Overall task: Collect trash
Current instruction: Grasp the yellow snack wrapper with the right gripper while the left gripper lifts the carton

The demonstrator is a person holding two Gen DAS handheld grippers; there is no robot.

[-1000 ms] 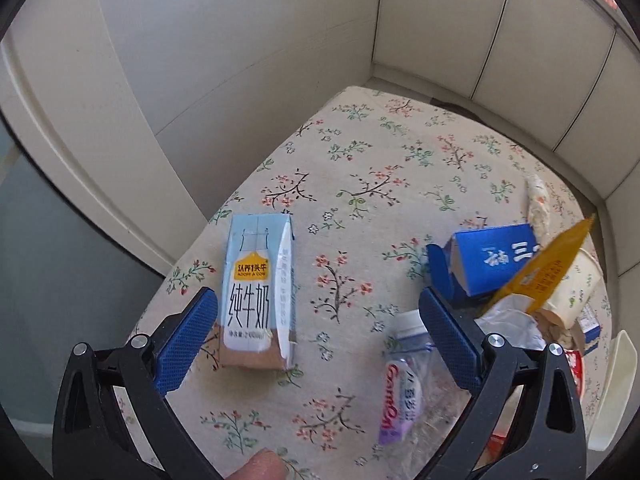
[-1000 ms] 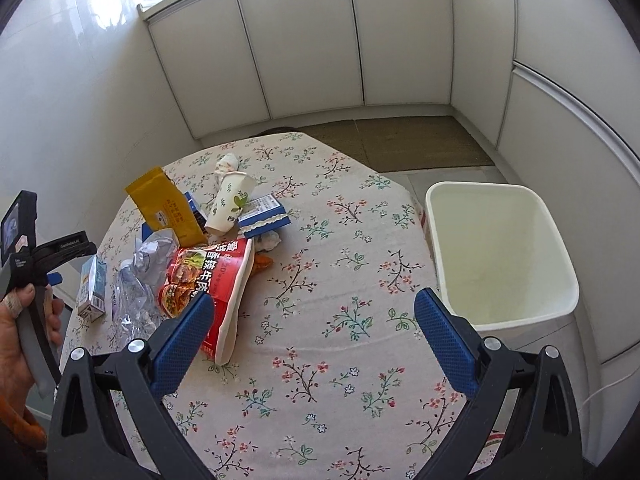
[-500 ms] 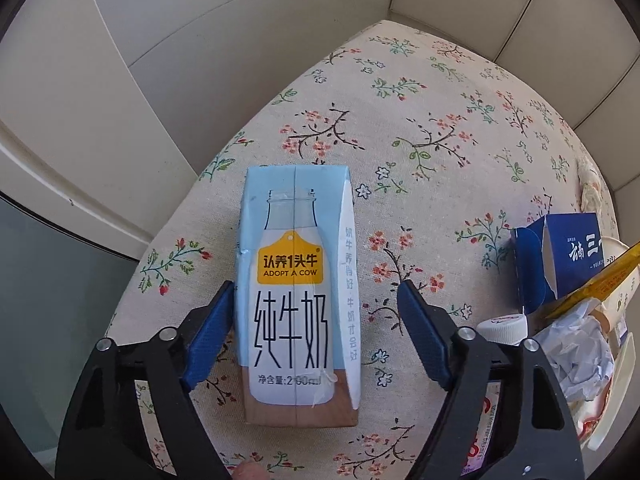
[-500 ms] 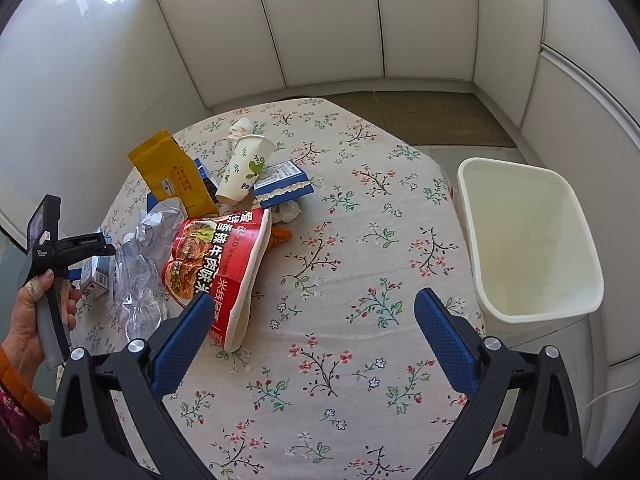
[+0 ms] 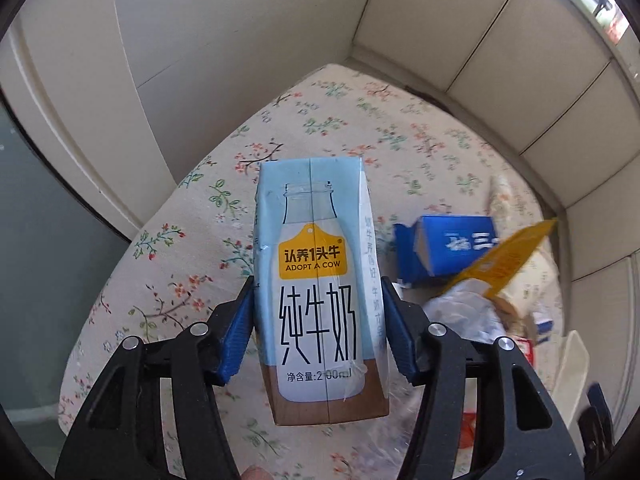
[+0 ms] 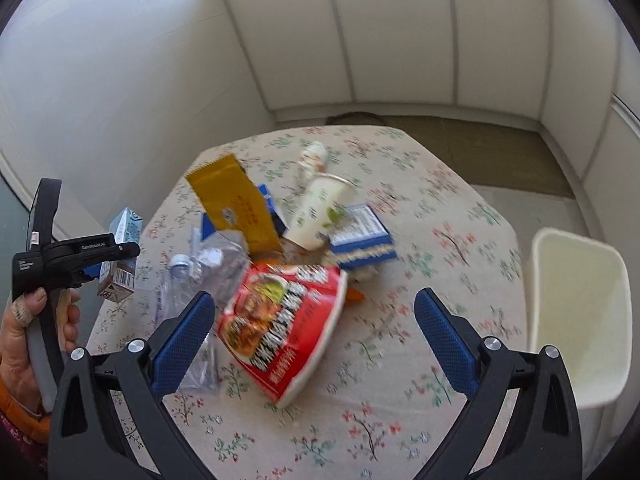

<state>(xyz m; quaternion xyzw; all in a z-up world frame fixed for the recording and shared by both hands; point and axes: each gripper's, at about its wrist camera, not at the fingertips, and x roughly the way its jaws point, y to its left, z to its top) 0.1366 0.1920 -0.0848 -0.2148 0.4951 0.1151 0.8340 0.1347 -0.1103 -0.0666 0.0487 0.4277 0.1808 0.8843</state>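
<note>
Left fingers (image 5: 244, 332) just closed tight on milk carton (image 5: 320, 284); right fingers (image 6: 444, 336) wide, empty.

Milk carton (image 5: 320, 280): pale blue body, white bottle graphic, yellow label patch with black lettering, brown band along the lower end.

Left gripper (image 5: 316, 332): black frame, blue textured pads.

Right gripper (image 6: 312, 332): same scheme — black frame, blue pads.

Table (image 6: 400, 380): cream cloth printed with small red, pink and green flower sprigs on dark twigs.

Noodle bowl (image 6: 284, 320), centre of the right wrist view: red wrap, white lettering, yellow accents, white rim.

Pouch (image 6: 236, 204): mustard yellow.

Paper cup (image 6: 316, 212): white, green leaf motif.

Box (image 6: 362, 240): blue and white, yellow trim.

Bin (image 6: 576, 312), right edge — plain cream.

Crushed bottle (image 6: 212, 264): clear, white cap.
</note>
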